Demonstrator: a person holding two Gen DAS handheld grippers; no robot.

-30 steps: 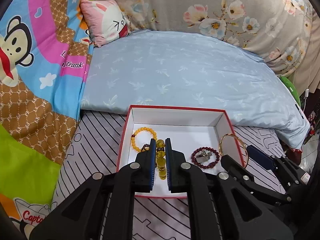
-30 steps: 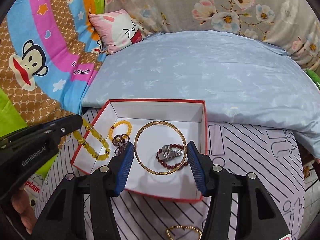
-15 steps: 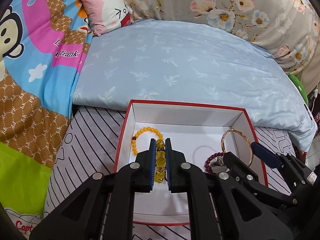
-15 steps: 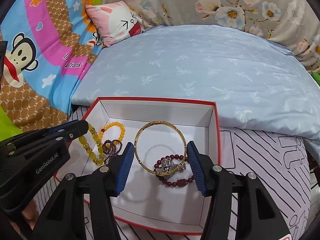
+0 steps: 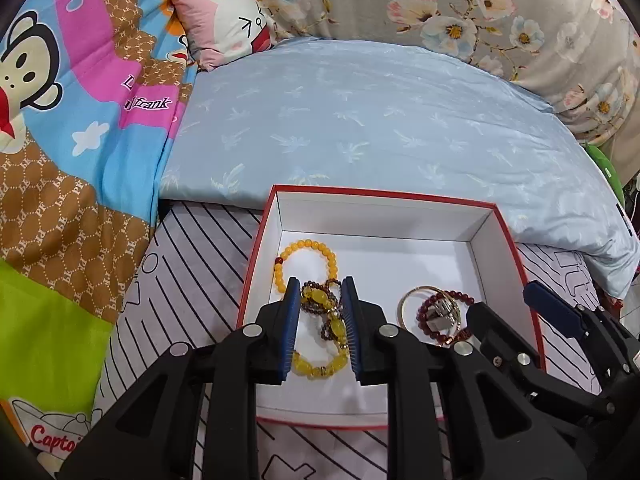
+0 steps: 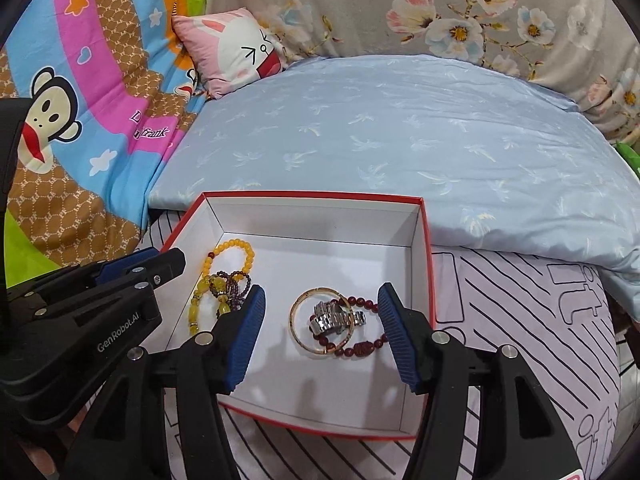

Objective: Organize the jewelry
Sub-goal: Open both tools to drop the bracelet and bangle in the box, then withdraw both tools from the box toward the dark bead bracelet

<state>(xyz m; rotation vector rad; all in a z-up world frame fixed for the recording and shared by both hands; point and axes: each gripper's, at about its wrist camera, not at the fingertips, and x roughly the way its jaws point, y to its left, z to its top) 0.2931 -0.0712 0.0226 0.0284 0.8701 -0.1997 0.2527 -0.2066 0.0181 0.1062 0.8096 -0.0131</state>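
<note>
While my left hand-held gripper hangs low inside the red box, its jaws have just been opening, and the chunky yellow bracelet lies between them on the box floor, let go and draped across a dark bead strand. Just behind it sits the smaller yellow bracelet, near the left wall. My right hand-held gripper hovers with jaws wide apart and has just been easing a touch wider, nothing pressed between its pads; below it the gold bangle, silver watch and dark red bracelet rest in a heap on the right side. So six pieces are in the box, on the striped sheet of the bed. I judge we're nearly done: I see no jewelry lying outside the box.
</note>
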